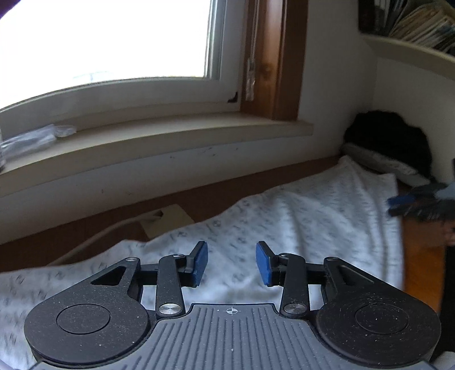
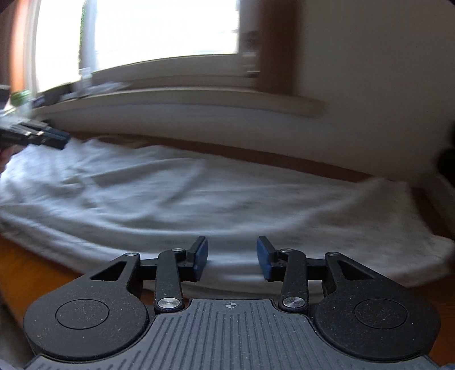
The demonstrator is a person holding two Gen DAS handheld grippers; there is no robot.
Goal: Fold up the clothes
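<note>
A white garment with a faint grey print [image 1: 298, 222] lies spread flat on the wooden table, below the window. My left gripper [image 1: 231, 263] hovers over its near part, open, with nothing between the blue pads. In the right wrist view the same garment [image 2: 199, 193] stretches across the table, blurred. My right gripper [image 2: 231, 257] stands open above its near edge, and its jaws are empty too. The right gripper [image 1: 412, 203] shows blurred at the right edge of the left wrist view. The left gripper [image 2: 48, 138] shows at the far left of the right wrist view.
A wide window sill [image 1: 170, 136] runs behind the table, with a clear plastic item [image 1: 31, 139] on it. A dark bundle [image 1: 392, 139] and a pale folded cloth [image 1: 384, 165] sit in the far right corner. A shelf of books [image 1: 412, 25] hangs above. Orange-brown table wood [image 1: 421, 261] shows right of the garment.
</note>
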